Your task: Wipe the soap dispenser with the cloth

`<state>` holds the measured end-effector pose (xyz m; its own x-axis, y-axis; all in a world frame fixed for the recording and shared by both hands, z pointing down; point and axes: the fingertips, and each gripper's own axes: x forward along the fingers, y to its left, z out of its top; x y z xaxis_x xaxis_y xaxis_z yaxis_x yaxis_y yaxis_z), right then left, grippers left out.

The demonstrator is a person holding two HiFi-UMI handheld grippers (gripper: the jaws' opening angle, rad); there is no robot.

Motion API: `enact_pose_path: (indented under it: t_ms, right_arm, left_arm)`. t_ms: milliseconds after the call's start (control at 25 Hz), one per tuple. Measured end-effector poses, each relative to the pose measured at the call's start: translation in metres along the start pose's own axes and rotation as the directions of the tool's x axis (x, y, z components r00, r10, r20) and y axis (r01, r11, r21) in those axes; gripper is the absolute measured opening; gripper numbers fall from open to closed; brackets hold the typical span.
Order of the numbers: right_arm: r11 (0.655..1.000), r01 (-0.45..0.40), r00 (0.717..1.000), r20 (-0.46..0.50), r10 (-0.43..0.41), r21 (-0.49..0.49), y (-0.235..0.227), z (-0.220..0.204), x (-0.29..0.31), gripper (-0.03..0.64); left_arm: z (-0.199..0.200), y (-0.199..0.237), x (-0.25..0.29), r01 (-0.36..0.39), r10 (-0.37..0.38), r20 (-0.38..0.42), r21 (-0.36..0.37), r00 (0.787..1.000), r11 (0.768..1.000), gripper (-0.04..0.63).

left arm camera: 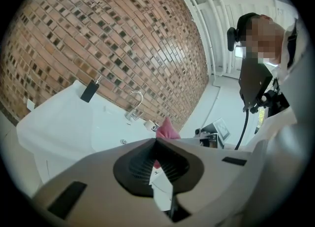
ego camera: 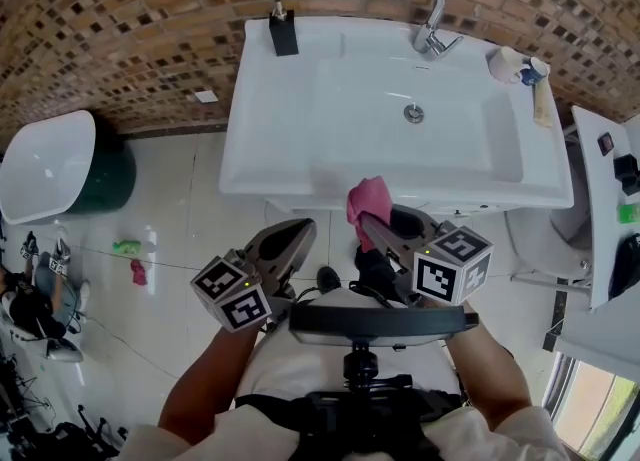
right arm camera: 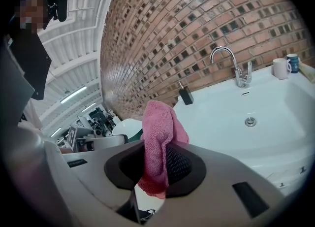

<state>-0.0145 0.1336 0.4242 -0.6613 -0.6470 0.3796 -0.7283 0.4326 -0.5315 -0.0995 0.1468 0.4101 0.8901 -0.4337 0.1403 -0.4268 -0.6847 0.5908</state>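
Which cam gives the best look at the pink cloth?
Right gripper view: the pink cloth sits large, pinched in the right tongs. Head view shows a small bunch; left gripper view only a tip.

Left gripper (ego camera: pixel 303 229): grey-beige wedge-shaped jaws, black ribbed pads (left arm camera: pixel 138 164) in black oval recesses, black rectangular slot (left arm camera: pixel 67 199) on a jaw back. Left marker cube (ego camera: pixel 232 294): black-and-white square markers, 1 tiny green light (ego camera: pixel 247 281). Right gripper (ego camera: pixel 366 221): same build, right marker cube (ego camera: pixel 452 264) same pattern, also 1 green light. Person wears white short-sleeved shirt (ego camera: pixel 285 364). Black chest mount (ego camera: pixel 355 399) with black curved bar (ego camera: pixel 380 321) on top. Black head rig (left arm camera: pixel 231 39), thin black cable (left arm camera: pixel 242 122) below it.
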Motion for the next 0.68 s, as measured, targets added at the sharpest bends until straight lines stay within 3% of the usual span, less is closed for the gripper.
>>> enact_pose_path:
  t_ms: [240,440,560,680]
  right_arm:
    - [0.999,0.037,0.999,0.012,-0.037,0.005,0.010,-0.008,-0.021,0.100]
    - [0.999,0.038,0.999,0.014,-0.038,-0.005,0.008,-0.008,-0.031,0.098]
    - [0.998,0.065,0.998,0.006,-0.065,0.003,0.011,-0.017,-0.048,0.098]
    - [0.994,0.103,0.995,-0.014,-0.103,0.027,0.022,-0.026,-0.067,0.098]
  left_arm:
    - [0.002,-0.012,-0.008,-0.006,0.008,-0.038,0.053,0.999,0.999,0.002]
    - [0.031,-0.017,-0.009,-0.069,0.087,-0.087,0.197,0.992,0.978,0.002]
    - [0.064,-0.038,-0.010,-0.065,0.124,-0.142,0.365,0.982,0.929,0.002]
    - [0.113,-0.073,-0.012,-0.021,0.142,-0.176,0.555,0.974,0.831,0.003]
